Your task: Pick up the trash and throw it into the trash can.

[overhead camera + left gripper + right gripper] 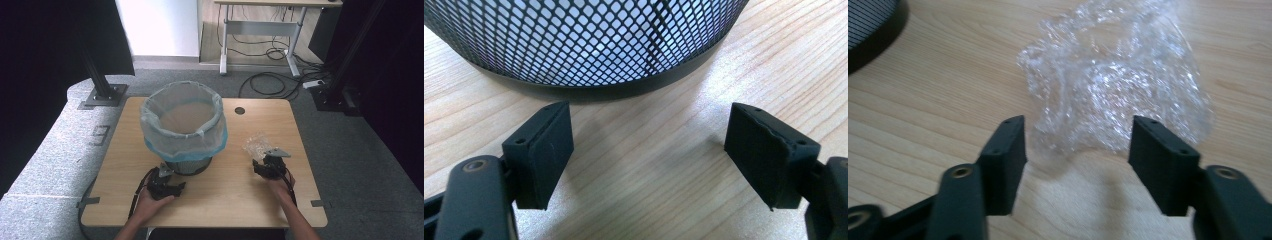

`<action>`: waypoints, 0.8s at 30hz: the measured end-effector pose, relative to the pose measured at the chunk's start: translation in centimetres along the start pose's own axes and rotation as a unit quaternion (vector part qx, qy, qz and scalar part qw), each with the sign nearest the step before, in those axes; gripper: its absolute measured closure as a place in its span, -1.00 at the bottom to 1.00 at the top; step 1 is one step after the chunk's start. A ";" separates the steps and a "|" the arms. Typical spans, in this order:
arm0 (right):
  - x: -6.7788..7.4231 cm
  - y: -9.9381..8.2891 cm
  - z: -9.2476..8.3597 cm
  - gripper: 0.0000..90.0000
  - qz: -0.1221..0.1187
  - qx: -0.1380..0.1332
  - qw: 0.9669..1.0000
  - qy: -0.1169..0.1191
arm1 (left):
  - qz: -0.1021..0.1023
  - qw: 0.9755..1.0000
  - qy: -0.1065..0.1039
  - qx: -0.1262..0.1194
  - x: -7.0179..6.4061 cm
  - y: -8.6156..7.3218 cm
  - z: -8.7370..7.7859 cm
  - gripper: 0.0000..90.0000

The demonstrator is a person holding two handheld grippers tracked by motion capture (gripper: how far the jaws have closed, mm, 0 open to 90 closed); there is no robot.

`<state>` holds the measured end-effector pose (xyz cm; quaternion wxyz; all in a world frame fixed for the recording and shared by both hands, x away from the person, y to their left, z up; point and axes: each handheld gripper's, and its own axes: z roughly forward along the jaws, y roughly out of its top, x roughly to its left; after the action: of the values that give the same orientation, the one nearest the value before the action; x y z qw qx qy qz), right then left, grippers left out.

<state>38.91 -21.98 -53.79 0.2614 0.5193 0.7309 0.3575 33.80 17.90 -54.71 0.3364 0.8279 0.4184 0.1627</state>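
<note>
Right now the right gripper [1075,145] stands partly open, its jaws flanking the near edge of the crumpled plastic [1118,85] without pressing it; the wad lies straight ahead on the table [220,195], right of the bin [184,125]. Farther off, the left gripper [649,150] hangs wide open and empty by the bin's base, so the right hand is the nearer one.

place: a lab or test room | signs: black metal frame posts [102,75] bolted down, loose cables [270,82] on grey carpet, a plain desk [260,22] behind
</note>
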 end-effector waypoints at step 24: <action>-1.1 1.3 0.4 0.92 -0.005 -0.005 0.999 0.039 | 0.001 1.000 0.000 0.000 0.0 0.0 0.0 -0.57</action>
<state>40.32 -22.66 -52.95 0.2372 0.5002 0.7412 0.3797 33.79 17.88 -54.71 0.3363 0.8282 0.4179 0.1626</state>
